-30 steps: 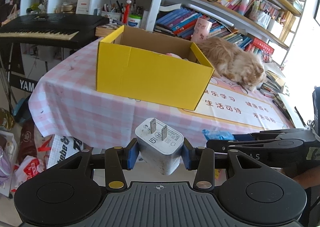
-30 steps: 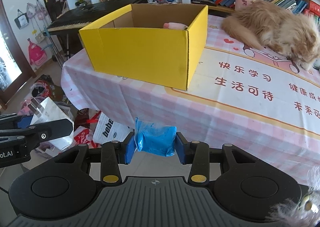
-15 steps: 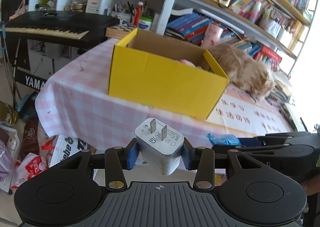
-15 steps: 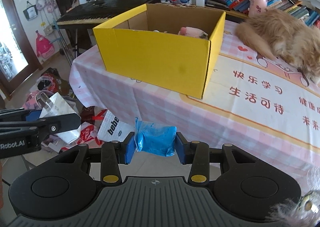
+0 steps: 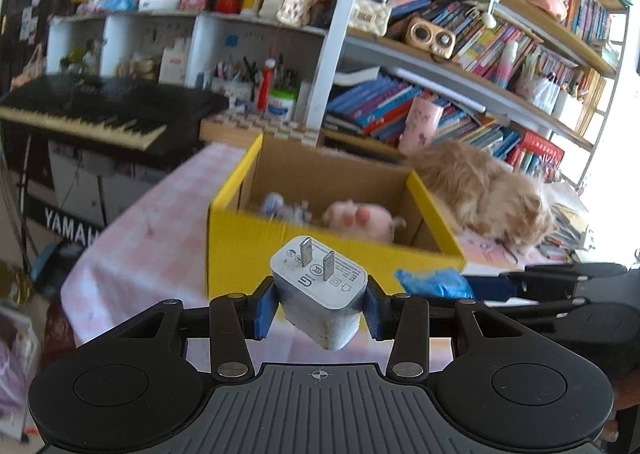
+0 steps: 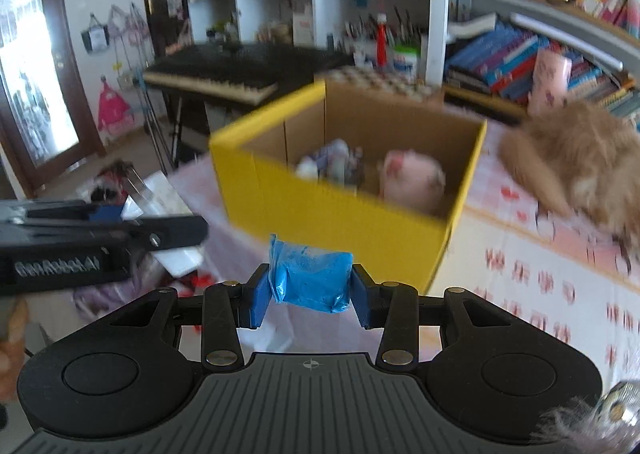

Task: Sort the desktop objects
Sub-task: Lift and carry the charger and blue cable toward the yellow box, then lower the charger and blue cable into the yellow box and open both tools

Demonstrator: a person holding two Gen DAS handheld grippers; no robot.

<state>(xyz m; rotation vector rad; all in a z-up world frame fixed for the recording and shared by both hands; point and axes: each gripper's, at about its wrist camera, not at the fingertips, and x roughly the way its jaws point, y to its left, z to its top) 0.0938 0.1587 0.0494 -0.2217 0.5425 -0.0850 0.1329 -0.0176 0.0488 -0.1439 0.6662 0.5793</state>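
My left gripper [image 5: 319, 308] is shut on a white plug charger [image 5: 320, 294], prongs pointing up, in front of the near wall of the yellow cardboard box [image 5: 248, 250]. My right gripper [image 6: 307, 296] is shut on a blue plastic packet [image 6: 310, 280], in the air before the same box [image 6: 320, 213]. The box stands on a pink checked tablecloth [image 5: 160, 221] and holds a pink plush toy [image 5: 356, 217] and small pale items [image 6: 332, 163]. Each gripper shows in the other's view, the left one [image 6: 100, 242] and the right one [image 5: 560, 294].
A fluffy tan dog [image 5: 484, 189] lies on the table right of the box. A black keyboard [image 5: 88, 109] stands to the left. Bookshelves [image 5: 460, 65] fill the back. Bags lie on the floor at left [image 5: 16, 346].
Both grippers have risen and moved closer to the box, so its inside with the plush toy now shows. Both still hold their objects.
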